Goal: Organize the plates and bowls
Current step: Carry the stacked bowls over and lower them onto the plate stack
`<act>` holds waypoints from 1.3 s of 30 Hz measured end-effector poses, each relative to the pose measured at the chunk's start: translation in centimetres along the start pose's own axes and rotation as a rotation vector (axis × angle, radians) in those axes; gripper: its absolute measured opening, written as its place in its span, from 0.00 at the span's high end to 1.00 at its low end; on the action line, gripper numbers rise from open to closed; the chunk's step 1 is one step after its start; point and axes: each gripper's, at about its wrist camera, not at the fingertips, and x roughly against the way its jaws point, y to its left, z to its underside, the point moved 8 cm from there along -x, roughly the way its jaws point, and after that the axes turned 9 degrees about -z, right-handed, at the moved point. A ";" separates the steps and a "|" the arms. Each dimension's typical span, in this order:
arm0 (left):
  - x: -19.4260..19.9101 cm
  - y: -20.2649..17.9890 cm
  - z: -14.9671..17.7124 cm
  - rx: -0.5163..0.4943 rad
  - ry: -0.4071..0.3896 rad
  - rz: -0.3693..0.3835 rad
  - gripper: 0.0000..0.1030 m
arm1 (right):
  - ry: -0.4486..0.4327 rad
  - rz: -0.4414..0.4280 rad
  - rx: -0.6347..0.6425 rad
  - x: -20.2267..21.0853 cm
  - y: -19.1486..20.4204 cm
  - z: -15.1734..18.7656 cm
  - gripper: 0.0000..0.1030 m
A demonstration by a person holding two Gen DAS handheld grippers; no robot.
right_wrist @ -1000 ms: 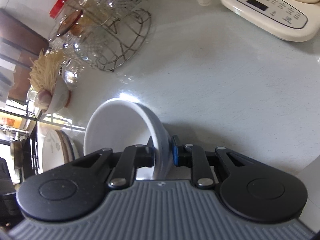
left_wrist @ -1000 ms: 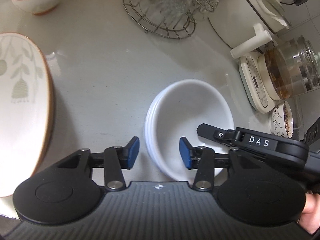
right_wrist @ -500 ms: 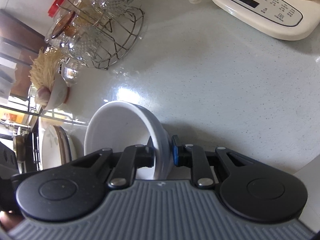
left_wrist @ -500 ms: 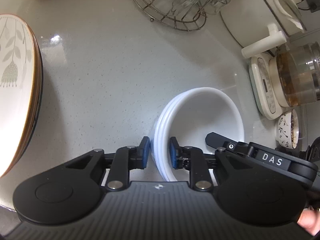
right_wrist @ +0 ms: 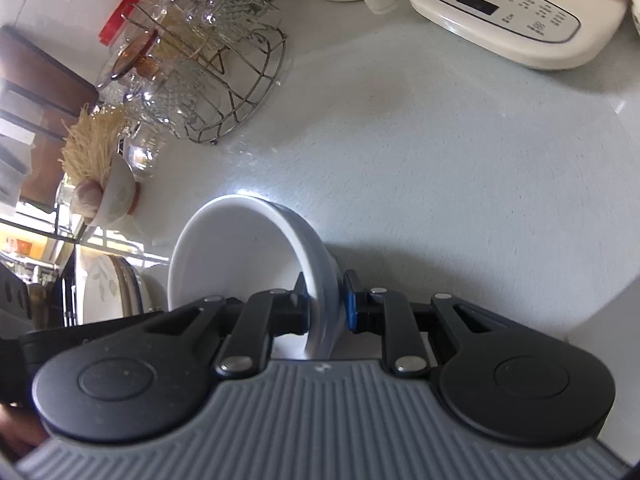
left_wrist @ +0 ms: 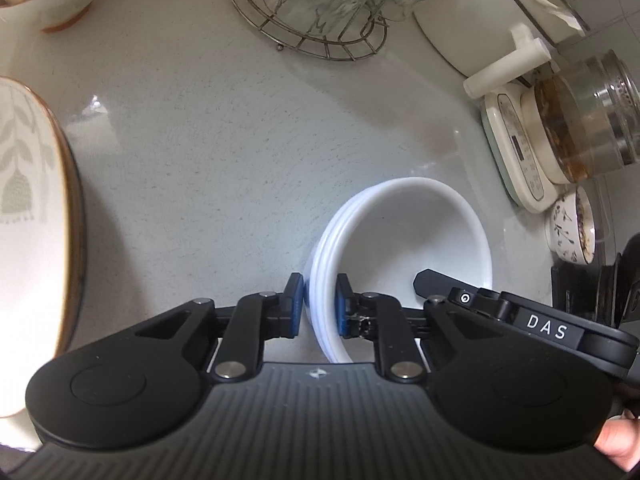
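Note:
A stack of white bowls [left_wrist: 404, 240] sits on the grey counter. My left gripper [left_wrist: 318, 304] is shut on the stack's left rim, one pad outside, one inside. My right gripper [right_wrist: 326, 304] is shut on the opposite rim of the white bowls [right_wrist: 240, 256]; its black body shows in the left wrist view [left_wrist: 520, 320]. A stack of leaf-patterned plates with a brown rim [left_wrist: 28, 240] lies at the far left, also seen in the right wrist view [right_wrist: 108, 292].
A wire rack of glassware [left_wrist: 320, 4] stands at the back. A bowl of noodles [right_wrist: 104, 176] is at the back left. A cream kettle base with a glass pot [left_wrist: 560, 136], a white appliance [left_wrist: 480, 8] and a small patterned cup [left_wrist: 572, 228] stand to the right.
My left gripper moved in over the bowls' left rim and shut on it. My right gripper has stayed shut on the other rim.

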 end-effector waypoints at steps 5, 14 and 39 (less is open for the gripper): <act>2.5 0.4 -0.5 -0.058 -0.033 0.019 0.81 | -0.051 -0.020 -0.007 1.2 1.8 0.3 0.80; 7.4 1.3 -1.1 -0.090 -0.092 0.075 0.80 | -0.130 -0.029 0.015 3.7 5.6 -0.1 0.79; 16.0 8.3 -2.4 -0.072 -0.232 0.094 0.80 | -0.183 -0.080 0.202 3.2 16.1 0.4 0.79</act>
